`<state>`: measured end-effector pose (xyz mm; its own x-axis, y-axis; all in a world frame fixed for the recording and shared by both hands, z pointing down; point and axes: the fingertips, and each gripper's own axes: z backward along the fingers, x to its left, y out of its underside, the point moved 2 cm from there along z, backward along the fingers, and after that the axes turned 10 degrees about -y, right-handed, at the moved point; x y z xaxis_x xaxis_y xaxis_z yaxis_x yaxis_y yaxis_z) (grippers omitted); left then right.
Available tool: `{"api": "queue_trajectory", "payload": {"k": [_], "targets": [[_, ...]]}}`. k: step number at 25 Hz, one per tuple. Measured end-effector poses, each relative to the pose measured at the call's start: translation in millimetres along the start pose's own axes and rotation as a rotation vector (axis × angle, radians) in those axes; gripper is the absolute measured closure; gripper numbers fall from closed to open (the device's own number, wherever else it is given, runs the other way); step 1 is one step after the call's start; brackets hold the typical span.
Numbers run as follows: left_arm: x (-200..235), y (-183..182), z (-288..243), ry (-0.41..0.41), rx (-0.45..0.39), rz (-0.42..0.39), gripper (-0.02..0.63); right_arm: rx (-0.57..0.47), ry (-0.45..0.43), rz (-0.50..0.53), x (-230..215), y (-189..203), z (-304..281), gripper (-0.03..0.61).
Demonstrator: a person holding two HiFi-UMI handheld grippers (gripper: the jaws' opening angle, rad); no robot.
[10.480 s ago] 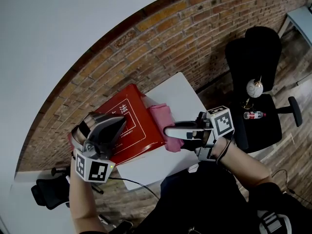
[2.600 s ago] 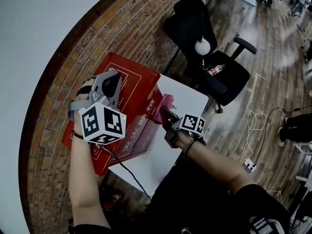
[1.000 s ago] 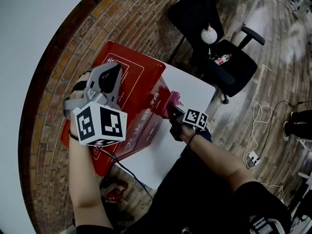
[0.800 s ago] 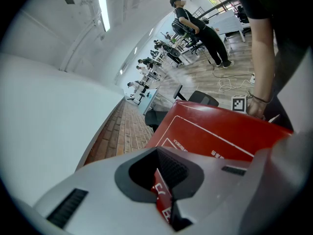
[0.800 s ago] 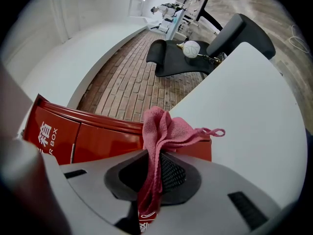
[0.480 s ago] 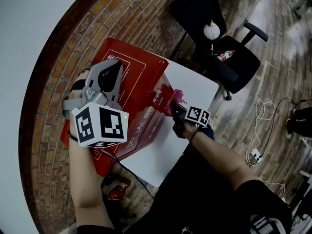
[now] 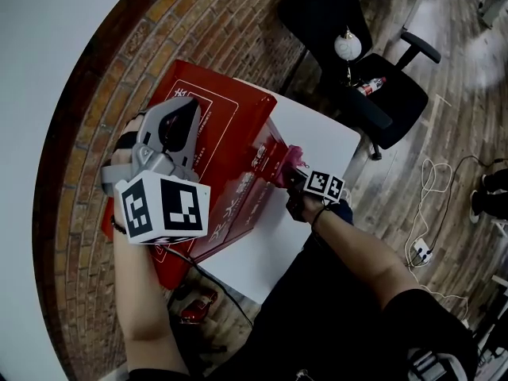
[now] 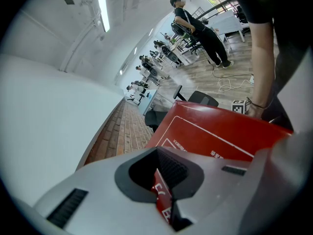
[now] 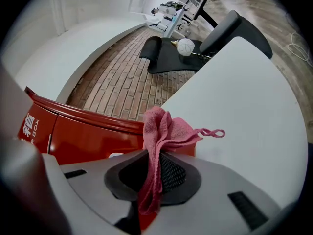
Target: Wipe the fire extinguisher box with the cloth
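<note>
White tabletop (image 7: pixel 321 137) carries the red fire extinguisher box (image 7: pixel 230 145). Left gripper (image 7: pixel 184 121) jaws pinch an edge of it, probably steadying it. Right gripper (image 7: pixel 290 178) jaws are clamped on the pink cloth (image 7: pixel 289 160), which sits against the box's side by the corner. Wipe looks under way (no telling which faces are done). Around it: brick wall (image 7: pixel 182 38), black chair (image 7: pixel 373 70), wood floor (image 7: pixel 468 94).

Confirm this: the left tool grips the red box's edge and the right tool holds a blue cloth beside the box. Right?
Not quite. The cloth is pink, not blue; the right gripper view shows it. The rest holds: the left tool grips the edge of the red box and the right tool holds the cloth beside it.
</note>
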<state>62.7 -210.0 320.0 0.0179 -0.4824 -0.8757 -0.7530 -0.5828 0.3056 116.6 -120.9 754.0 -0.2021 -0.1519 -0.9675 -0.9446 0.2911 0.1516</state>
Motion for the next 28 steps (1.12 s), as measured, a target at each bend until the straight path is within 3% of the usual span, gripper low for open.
{"api": "queue_trajectory", "payload": {"k": [28], "targets": [[0.6,-2.2,0.7,0.001,0.0,0.009,0.584,0.042,0.159,0.042,-71.9,11.7,-16.2,0.517]]}}
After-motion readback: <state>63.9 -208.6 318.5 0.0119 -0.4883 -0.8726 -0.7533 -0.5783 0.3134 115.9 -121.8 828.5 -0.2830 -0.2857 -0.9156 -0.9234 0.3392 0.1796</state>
